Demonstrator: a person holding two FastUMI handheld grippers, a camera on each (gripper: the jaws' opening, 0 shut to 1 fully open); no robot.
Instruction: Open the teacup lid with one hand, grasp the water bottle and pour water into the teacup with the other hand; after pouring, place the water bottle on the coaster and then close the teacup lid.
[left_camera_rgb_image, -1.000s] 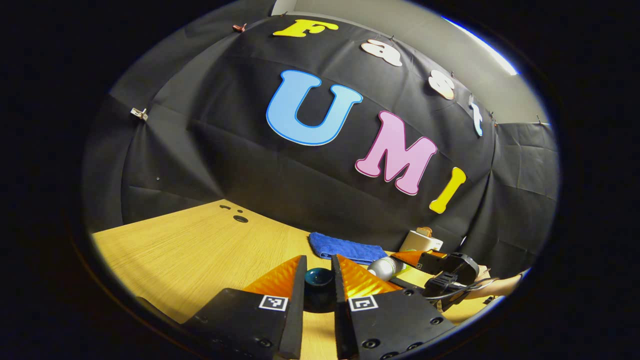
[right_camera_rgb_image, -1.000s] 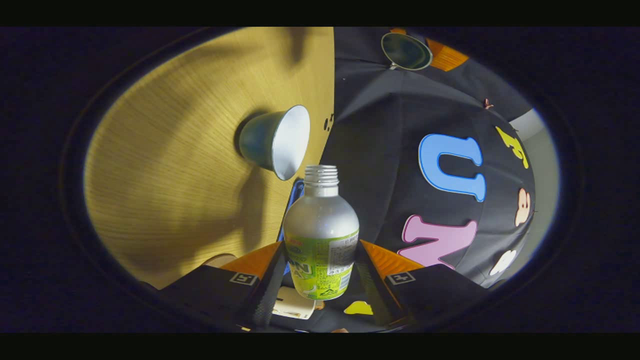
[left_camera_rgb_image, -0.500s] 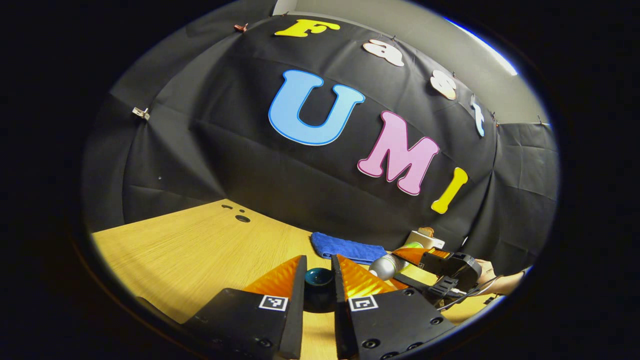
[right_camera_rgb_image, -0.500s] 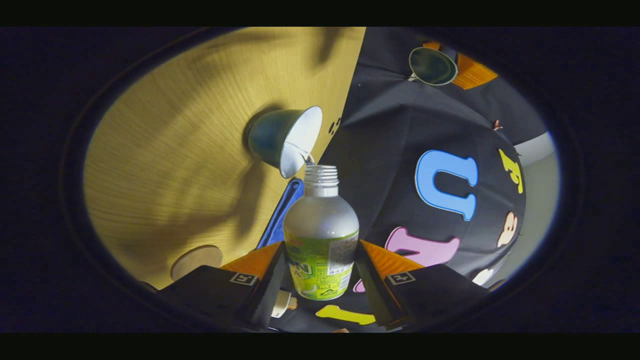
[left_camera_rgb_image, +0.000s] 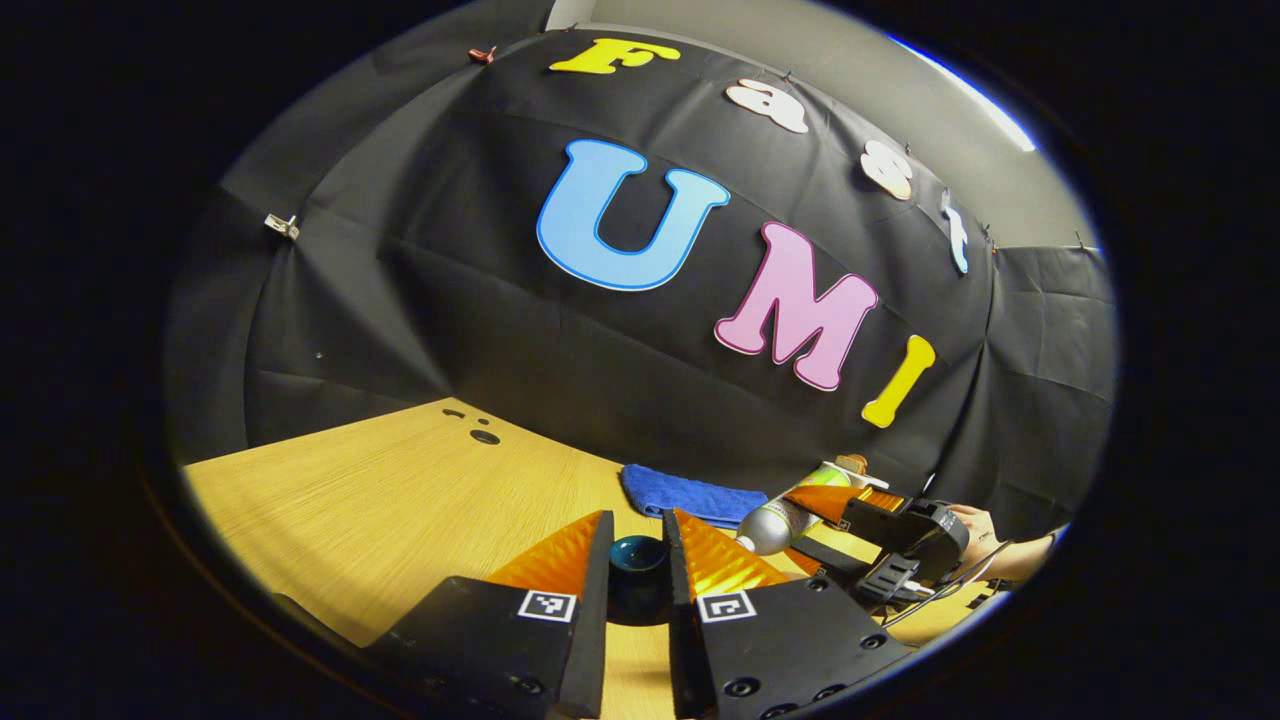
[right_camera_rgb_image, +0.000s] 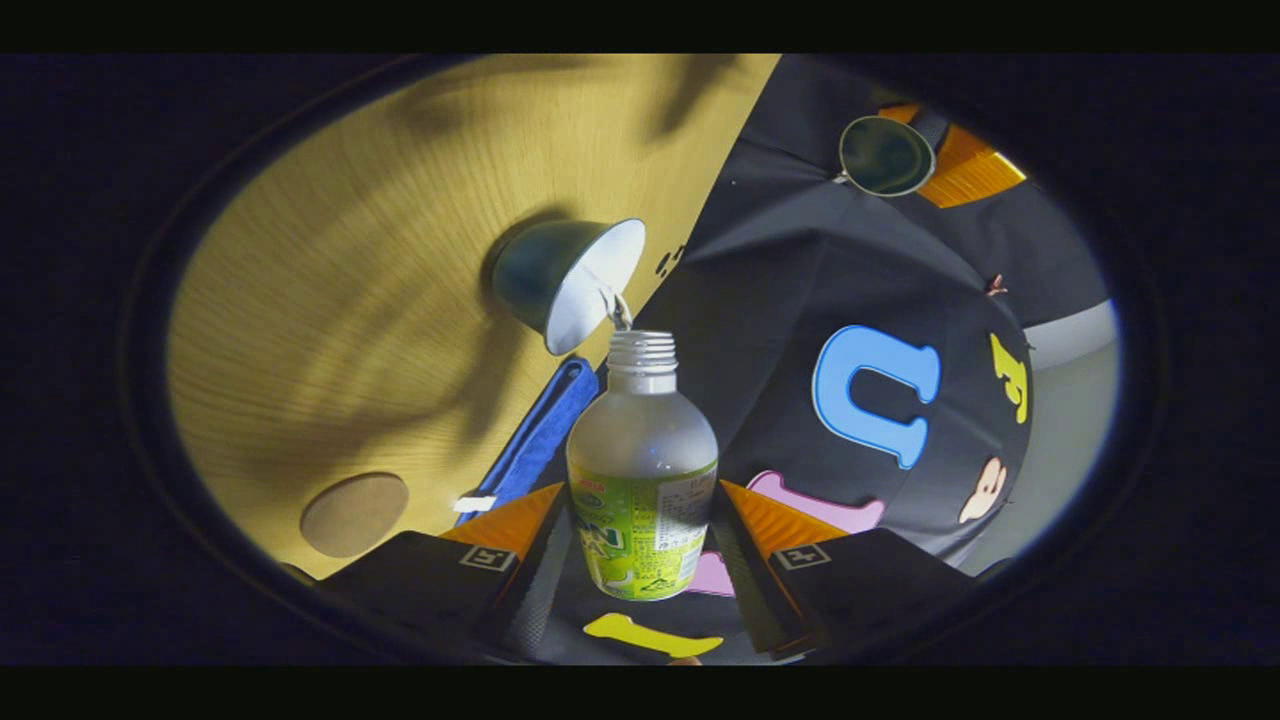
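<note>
My right gripper (right_camera_rgb_image: 640, 505) is shut on a frosted water bottle (right_camera_rgb_image: 642, 450) with a green label and no cap. The bottle is tipped, its mouth just beside the rim of the teacup (right_camera_rgb_image: 565, 283), which is dark outside and white inside. A thin stream of water (right_camera_rgb_image: 620, 310) runs from the mouth into the cup. My left gripper (left_camera_rgb_image: 637, 540) is shut on the dark knob of the teacup lid (left_camera_rgb_image: 638, 562), held up off the cup. In the right gripper view the lid (right_camera_rgb_image: 885, 155) hangs in the air, far from the cup. The tipped bottle (left_camera_rgb_image: 775, 525) also appears in the left gripper view.
A round cork coaster (right_camera_rgb_image: 353, 513) lies on the wooden table (right_camera_rgb_image: 330, 300), near a folded blue towel (right_camera_rgb_image: 540, 440). The towel (left_camera_rgb_image: 690, 495) sits by the wall, with a small white object (left_camera_rgb_image: 850, 470) behind the bottle. A hand (left_camera_rgb_image: 975, 522) holds the right gripper.
The right gripper has tipped the bottle further toward the teacup, and water now streams into it. The left gripper keeps the lid still.
</note>
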